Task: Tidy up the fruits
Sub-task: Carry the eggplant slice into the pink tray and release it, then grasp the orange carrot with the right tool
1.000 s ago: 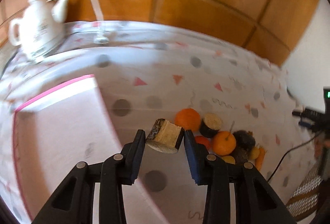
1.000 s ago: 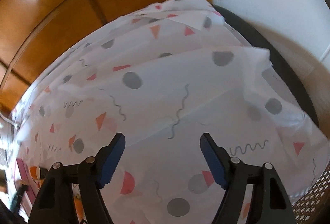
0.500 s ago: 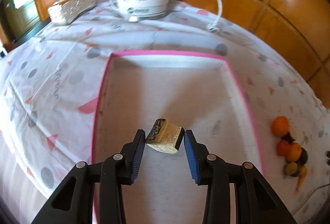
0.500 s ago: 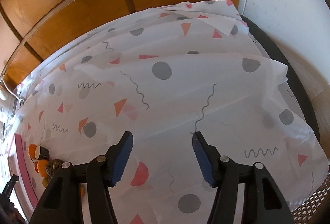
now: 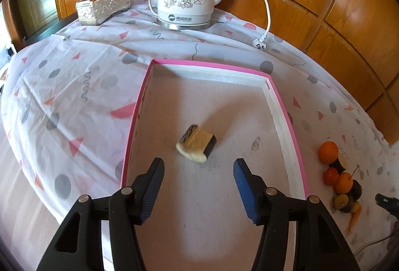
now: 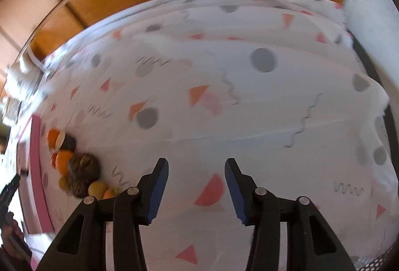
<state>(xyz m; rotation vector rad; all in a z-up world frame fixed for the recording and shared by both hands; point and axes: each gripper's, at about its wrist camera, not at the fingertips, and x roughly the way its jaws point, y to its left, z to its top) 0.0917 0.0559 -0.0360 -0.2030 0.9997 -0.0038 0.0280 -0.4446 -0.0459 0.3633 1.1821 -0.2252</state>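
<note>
In the left wrist view my left gripper [image 5: 198, 182] is open over a pink-rimmed white tray [image 5: 284, 109]. A pale cut fruit piece with dark rind [image 5: 196, 143] lies on the tray floor just ahead of the fingertips, free of them. A pile of oranges and dark fruits [image 5: 340, 186] sits on the cloth right of the tray. In the right wrist view my right gripper [image 6: 197, 185] is open and empty above the patterned tablecloth, with the same fruit pile [image 6: 74, 163] to its left beside the tray edge [image 6: 37, 163].
A white kettle [image 5: 185, 1] with cord and plug [image 5: 260, 43] stands behind the tray. A silver tissue box [image 5: 103, 5] is at the back left. Wooden wall panels ring the table. A dark edge [image 6: 381, 86] borders the cloth at right.
My left gripper swung from the fruit pile to over the tray, opened and let the cut piece drop onto the tray floor. My right gripper turned left and its jaws narrowed somewhat.
</note>
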